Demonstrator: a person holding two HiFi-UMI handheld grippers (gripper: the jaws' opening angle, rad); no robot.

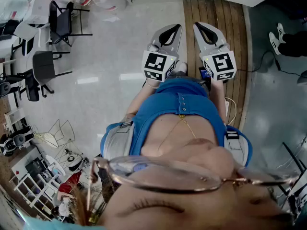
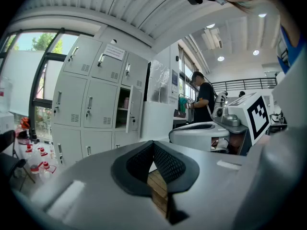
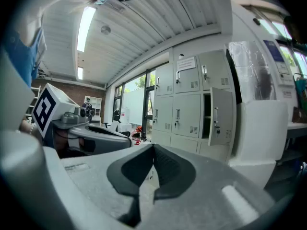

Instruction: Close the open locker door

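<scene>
Fingers of left gripper and right gripper closed, empty. Open locker door far ahead: slightly left of left fingers, right of right fingers.

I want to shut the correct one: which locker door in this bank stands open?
The locker door in the right-hand column, second row from the top. It alone swings out, showing its dark compartment; the other doors sit flush.

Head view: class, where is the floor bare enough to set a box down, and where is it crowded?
Bare: the pale floor between the chairs and the wooden strip. Crowded: the chairs upper left, wire racks lower left; a cable crosses the grey floor at right.
</scene>
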